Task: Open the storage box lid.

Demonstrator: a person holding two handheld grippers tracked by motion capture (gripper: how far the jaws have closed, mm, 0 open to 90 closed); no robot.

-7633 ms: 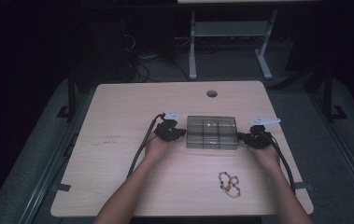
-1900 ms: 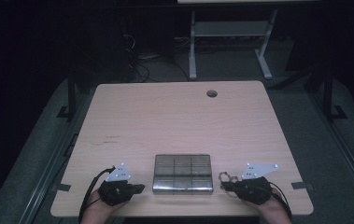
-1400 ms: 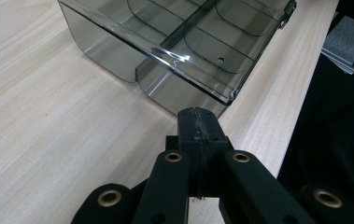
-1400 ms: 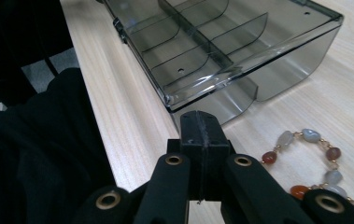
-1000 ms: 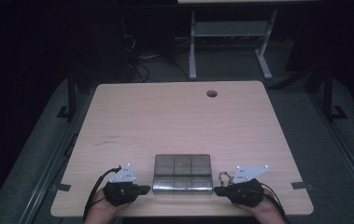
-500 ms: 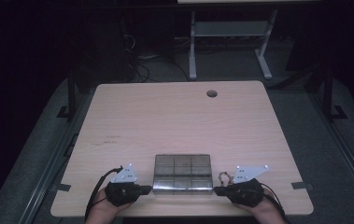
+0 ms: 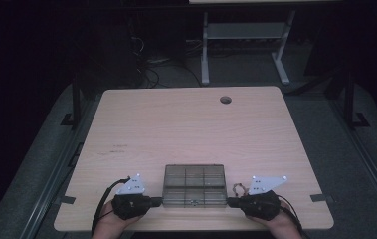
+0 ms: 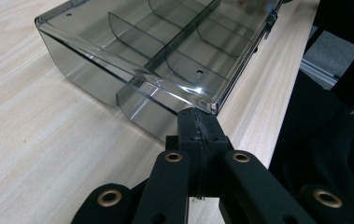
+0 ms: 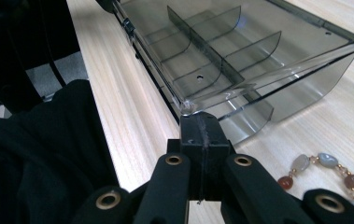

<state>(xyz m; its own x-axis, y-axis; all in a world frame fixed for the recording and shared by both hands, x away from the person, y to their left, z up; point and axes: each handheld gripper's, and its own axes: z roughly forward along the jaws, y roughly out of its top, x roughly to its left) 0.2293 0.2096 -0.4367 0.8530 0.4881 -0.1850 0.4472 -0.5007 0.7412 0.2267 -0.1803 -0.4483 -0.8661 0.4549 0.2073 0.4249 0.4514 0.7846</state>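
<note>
**Sitting at the near edge: a clear box with tongs at both ends**

Resting on the bench (image 7: 186,129), a wide board of pale wood with a small round hole (image 7: 225,99) near its far edge, is a smoky see-through box (image 7: 194,185). The box lies flat close to the near edge of the bench, about in the middle between the left and right sides. Thin walls inside split it into small rooms, and a clear lid lies shut over them. A little latch shows on its near side.

The left tongs (image 7: 157,201) sit by the left end of the box, at its near left corner. In the left gripper view their two black jaws are pressed together, and the joined tip touches the corner of the lid (image 8: 201,100). They hold nothing. The right tongs (image 7: 232,201) sit by the right end of the box, at its near right corner. In the right gripper view those jaws are pressed together too, and their tip is right at the lid corner. They also hold nothing.

A bead bracelet (image 9: 324,170) lies on the bench just beside the right end of the box, next to the right tongs. It has brown, red and grey stones on a thin gold chain. It is apart from the box.
</note>
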